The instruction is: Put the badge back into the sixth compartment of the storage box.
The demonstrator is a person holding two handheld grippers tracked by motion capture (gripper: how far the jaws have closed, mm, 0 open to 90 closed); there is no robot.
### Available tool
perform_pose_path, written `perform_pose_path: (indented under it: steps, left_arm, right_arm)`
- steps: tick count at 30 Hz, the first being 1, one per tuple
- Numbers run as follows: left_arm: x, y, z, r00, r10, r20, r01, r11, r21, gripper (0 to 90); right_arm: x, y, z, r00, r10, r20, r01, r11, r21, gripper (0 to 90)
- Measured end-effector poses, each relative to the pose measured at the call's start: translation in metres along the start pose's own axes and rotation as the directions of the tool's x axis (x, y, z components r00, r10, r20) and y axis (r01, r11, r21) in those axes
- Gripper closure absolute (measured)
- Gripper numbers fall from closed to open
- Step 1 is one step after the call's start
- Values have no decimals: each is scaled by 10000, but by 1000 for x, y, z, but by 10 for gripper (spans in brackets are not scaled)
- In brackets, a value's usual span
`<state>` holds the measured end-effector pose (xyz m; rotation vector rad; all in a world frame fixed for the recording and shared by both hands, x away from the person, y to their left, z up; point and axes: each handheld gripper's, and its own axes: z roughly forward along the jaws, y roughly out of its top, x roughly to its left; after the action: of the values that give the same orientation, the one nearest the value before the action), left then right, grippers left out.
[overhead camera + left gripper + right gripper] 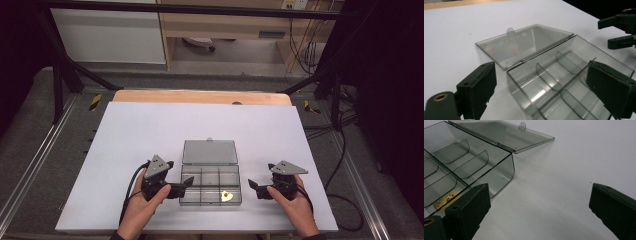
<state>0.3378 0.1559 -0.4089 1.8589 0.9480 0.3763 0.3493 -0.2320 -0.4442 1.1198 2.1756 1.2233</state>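
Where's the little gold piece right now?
In the high view the gold piece lies in the clear compartment box's front right compartment, nearest the right gripper.

Gold piece [445, 200] behind left finger

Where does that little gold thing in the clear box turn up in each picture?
High view: gold piece in the box's near right compartment, centre bottom.
Left gripper view: I cannot make it out.
Right gripper view: far left, low, beside the left jaw.
Shared landmark: the open lid lying flat behind the box.
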Motion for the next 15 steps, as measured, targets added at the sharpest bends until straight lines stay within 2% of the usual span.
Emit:
perform_pose_path:
  steps: [7,15]
  left_arm:
    - [21,-4,-7,9990,-205,-398,208,9998,81,97]
    - [40,-7,-14,9972,-395,-627,403,9991,111,95]
  right_arm:
    - [-1,2,4,10000,-44,25,43,10000,84,42]
    - [-8,8,15,9996,238,120,-239,9997,62,51]
